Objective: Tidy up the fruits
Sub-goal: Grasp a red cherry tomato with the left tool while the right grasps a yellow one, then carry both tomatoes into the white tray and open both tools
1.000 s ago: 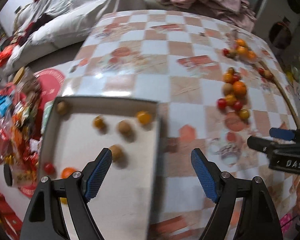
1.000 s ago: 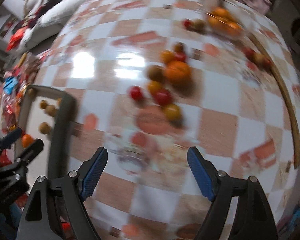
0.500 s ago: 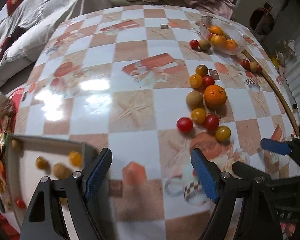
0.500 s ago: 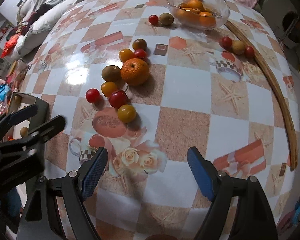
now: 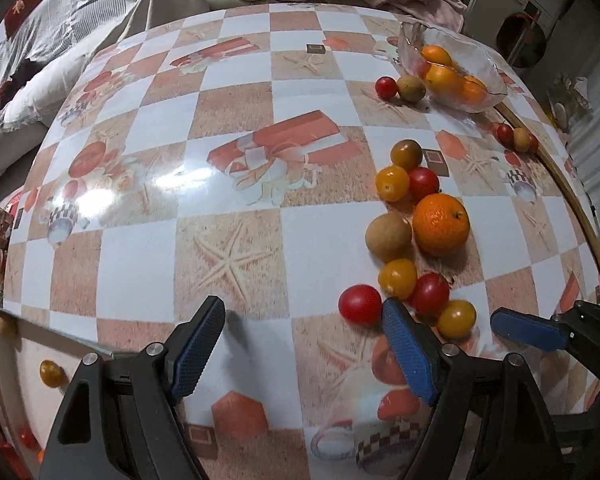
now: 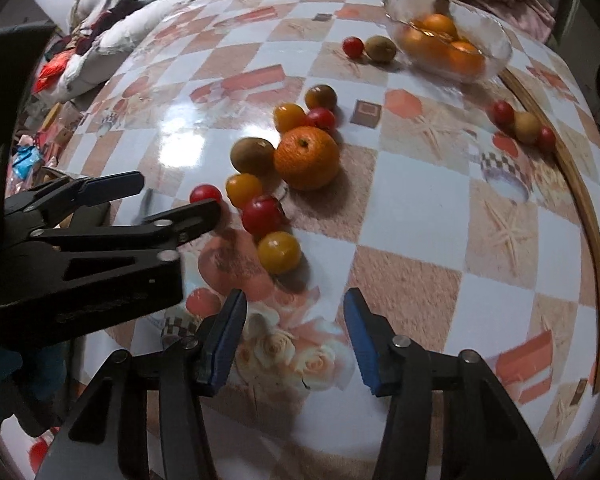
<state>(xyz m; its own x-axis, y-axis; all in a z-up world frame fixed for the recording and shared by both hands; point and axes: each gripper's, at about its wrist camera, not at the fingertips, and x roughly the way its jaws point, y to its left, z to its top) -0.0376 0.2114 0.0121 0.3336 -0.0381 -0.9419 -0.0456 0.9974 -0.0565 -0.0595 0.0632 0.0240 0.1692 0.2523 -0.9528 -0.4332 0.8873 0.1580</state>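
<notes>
Colours on the table.
Orange-and-white checked tablecloth [image 5: 236, 208]; red tomato [image 5: 360, 304], yellow tomato [image 5: 456, 319], orange [image 5: 442, 224], blue pads [image 6: 224, 340].

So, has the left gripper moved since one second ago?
Yes. The left gripper moved away from the tray across the table toward the loose fruit, ending beside a red tomato.

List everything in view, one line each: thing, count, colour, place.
Table: one, orange-and-white checked cloth, fills both views.
Glass bowl: one, clear, far right, holding oranges.
Orange: one, loose, mid-table cluster.
Kiwi: one, brown, touching that orange.
Small tomatoes: red and yellow, seven in the cluster, e.g..
Tomato and kiwi pair: beside the bowl.
Three small fruits: by the wooden strip.
Tray: one, pale, left edge, fruit inside.
Left gripper: black, blue pads, closing, empty.
Right gripper: same, closing, empty.
</notes>
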